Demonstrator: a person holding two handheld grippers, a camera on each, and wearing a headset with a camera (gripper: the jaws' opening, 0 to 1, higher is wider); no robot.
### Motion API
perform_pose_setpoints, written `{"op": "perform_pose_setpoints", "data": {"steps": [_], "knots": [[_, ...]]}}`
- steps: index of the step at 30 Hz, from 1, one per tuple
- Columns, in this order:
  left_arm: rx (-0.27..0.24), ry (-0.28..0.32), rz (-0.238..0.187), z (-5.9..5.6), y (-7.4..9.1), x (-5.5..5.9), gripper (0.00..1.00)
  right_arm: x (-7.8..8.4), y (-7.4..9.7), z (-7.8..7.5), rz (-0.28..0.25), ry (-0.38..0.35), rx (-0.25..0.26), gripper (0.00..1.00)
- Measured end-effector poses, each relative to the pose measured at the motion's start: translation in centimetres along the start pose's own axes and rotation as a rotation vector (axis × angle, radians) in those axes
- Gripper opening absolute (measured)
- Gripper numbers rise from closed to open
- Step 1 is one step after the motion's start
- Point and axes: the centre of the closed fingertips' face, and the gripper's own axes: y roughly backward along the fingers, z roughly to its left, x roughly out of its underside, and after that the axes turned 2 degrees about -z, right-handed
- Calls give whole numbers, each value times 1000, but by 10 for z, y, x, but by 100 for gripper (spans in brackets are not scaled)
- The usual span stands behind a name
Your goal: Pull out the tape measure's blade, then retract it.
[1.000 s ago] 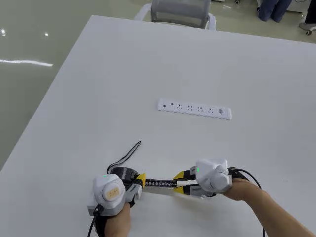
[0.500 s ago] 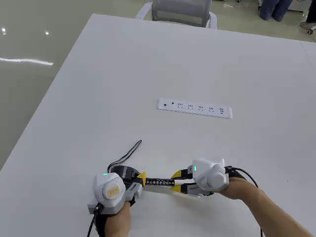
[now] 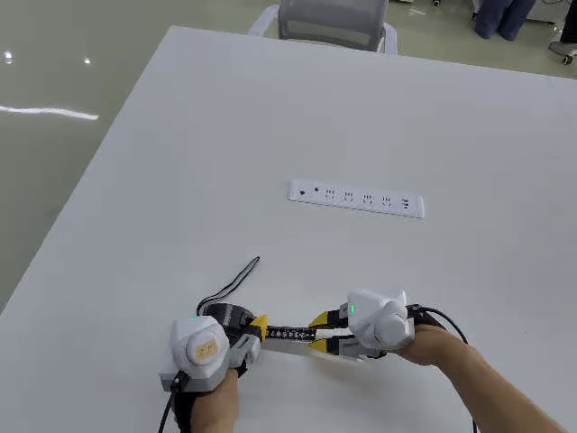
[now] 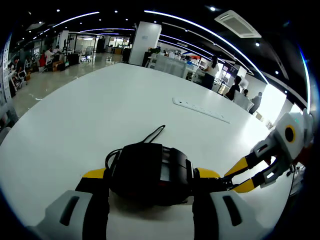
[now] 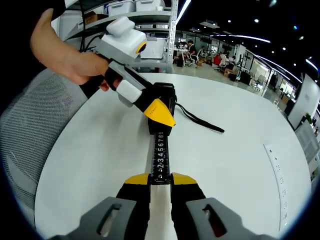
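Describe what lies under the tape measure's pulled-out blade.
The white table runs beneath the blade. The strip directly below is covered, so contact cannot be judged; the blade's tip is hidden between the right tongs.

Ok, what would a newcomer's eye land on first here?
The short numbered blade stretched between the two grippers, near the person's edge of the white table. The left gripper clamps the black tape measure, and the right gripper pinches the blade. Beyond them, a white power strip lies mid-table.
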Motion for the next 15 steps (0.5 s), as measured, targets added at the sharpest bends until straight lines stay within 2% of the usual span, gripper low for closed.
{"op": "perform_pose_setpoints", "data": {"steps": [15], "knots": [[-1, -5, 0, 0, 1, 0, 65, -2, -4, 1, 0, 2, -4, 13]]}}
